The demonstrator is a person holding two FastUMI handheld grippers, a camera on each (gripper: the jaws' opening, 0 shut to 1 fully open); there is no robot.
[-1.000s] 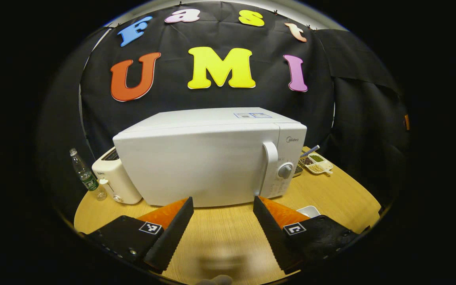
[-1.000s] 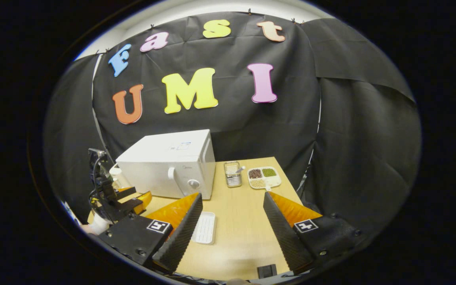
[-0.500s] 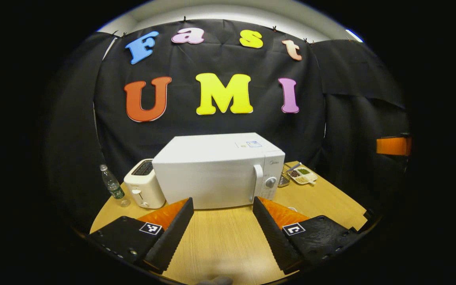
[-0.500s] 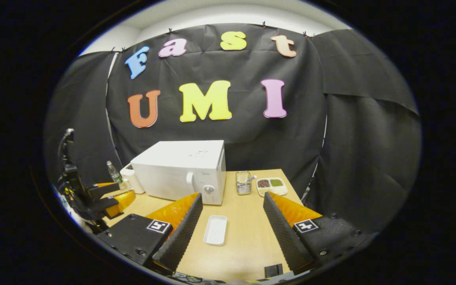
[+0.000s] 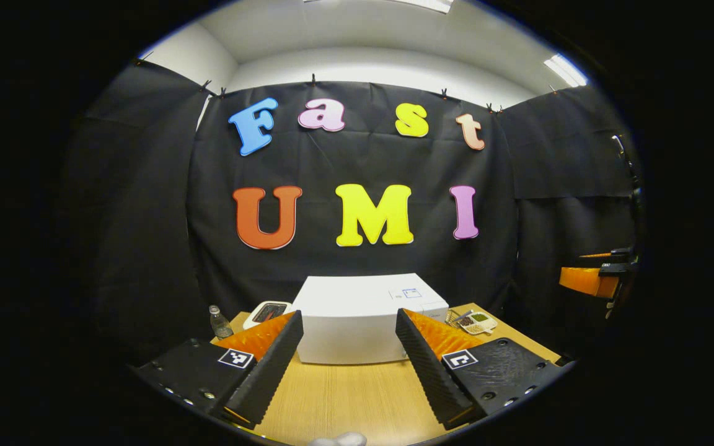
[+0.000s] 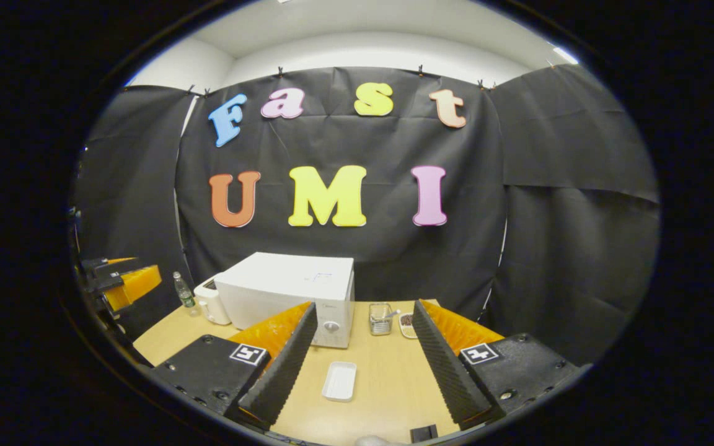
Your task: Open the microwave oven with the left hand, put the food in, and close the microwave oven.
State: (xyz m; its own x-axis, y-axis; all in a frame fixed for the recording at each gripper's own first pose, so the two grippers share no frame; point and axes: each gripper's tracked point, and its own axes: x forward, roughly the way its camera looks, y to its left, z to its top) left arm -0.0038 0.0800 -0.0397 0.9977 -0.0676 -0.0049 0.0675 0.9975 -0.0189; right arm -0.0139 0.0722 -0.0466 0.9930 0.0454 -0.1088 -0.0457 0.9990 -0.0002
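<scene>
Black-draped booth, wooden tabletop (image 6: 388, 384). Microwave (image 5: 351, 328) sits at the back, door shut. White tray (image 6: 339, 380) lies in front, apart. Left hand-held gripper (image 5: 348, 365) and right hand-held gripper (image 6: 363, 365) both gape empty, held well back, probably awaiting approach.

microwave (image 5: 357, 322) front corners hidden behind left claw (image 5: 348, 365) fingers, sorting tray (image 6: 406, 322) half hidden

My table (image 6: 388, 384) looks like pale matt wood, microwave (image 6: 289, 291) smooth white, tray (image 6: 339, 380) glossy white plastic, basket (image 6: 380, 319) shiny wire metal.
</scene>
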